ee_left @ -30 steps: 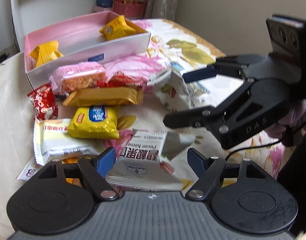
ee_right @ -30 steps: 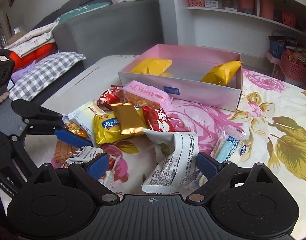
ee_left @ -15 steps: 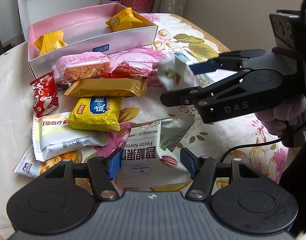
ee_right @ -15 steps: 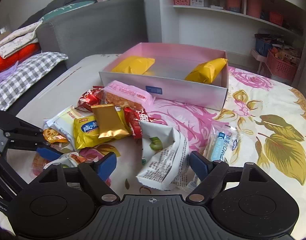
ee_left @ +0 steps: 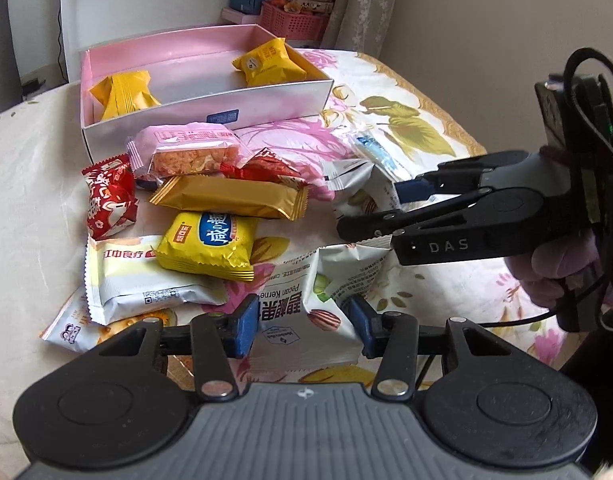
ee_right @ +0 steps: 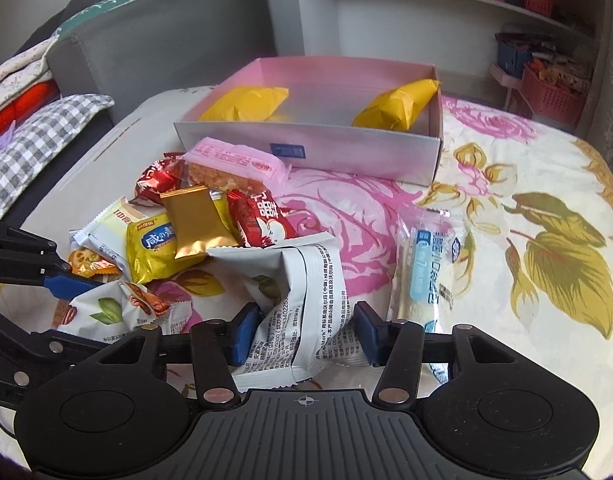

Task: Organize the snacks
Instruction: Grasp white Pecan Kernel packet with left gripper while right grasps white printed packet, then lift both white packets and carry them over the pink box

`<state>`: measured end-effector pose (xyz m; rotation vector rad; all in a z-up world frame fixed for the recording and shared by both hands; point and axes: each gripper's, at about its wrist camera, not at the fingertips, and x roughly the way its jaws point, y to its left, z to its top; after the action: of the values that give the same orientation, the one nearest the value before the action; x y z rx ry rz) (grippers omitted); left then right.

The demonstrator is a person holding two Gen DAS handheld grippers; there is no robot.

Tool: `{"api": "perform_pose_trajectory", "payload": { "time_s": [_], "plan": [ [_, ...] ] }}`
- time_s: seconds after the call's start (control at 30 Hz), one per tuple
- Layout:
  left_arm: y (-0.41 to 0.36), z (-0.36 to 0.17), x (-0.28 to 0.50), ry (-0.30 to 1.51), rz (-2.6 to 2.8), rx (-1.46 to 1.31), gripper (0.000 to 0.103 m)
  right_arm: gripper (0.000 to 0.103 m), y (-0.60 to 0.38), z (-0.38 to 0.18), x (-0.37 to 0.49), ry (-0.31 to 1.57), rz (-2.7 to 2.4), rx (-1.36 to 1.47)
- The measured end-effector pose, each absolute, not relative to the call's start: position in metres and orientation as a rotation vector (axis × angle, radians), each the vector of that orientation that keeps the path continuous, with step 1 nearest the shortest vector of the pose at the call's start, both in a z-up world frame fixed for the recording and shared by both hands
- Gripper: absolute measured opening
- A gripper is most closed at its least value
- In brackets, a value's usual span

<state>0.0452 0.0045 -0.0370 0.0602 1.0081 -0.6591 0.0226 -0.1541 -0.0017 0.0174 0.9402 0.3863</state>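
My left gripper [ee_left: 304, 324] is closing on a white pecan packet [ee_left: 294, 300] that lies on the flowered cloth. Its blue pads touch both sides and the packet buckles upward. My right gripper [ee_right: 304, 330] is also closing, on a second white pecan packet [ee_right: 306, 280], which is crumpled and tented between its pads. Each gripper shows in the other's view: the right gripper [ee_left: 372, 208] at the right, the left gripper [ee_right: 94, 312] at the lower left. Beyond them stands the open pink box [ee_left: 210, 108] with two yellow packets [ee_left: 124, 96].
A heap of snacks lies between the grippers and the box: a pink rice cake [ee_left: 190, 152], a gold bar [ee_left: 230, 198], a yellow pack [ee_left: 210, 246], red packs [ee_left: 108, 202]. A clear blue-labelled packet [ee_right: 426, 264] lies to the right. A grey sofa [ee_right: 146, 48] and shelves stand behind.
Both pairs of jaws have narrowed from wide apart onto their pecan packets, which have crumpled and tented up. Both hands rolled slightly and stayed in place.
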Motion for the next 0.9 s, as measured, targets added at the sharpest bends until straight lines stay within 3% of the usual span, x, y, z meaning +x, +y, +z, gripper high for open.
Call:
{"api": "perform_pose_trajectory", "payload": {
  "time_s": [0.9],
  "plan": [
    [0.019,0.020,0.080,0.850,-0.586,-0.180,0.043,0.048,-0.185,0.076,0.065,0.873,0.269,0.344]
  ]
}}
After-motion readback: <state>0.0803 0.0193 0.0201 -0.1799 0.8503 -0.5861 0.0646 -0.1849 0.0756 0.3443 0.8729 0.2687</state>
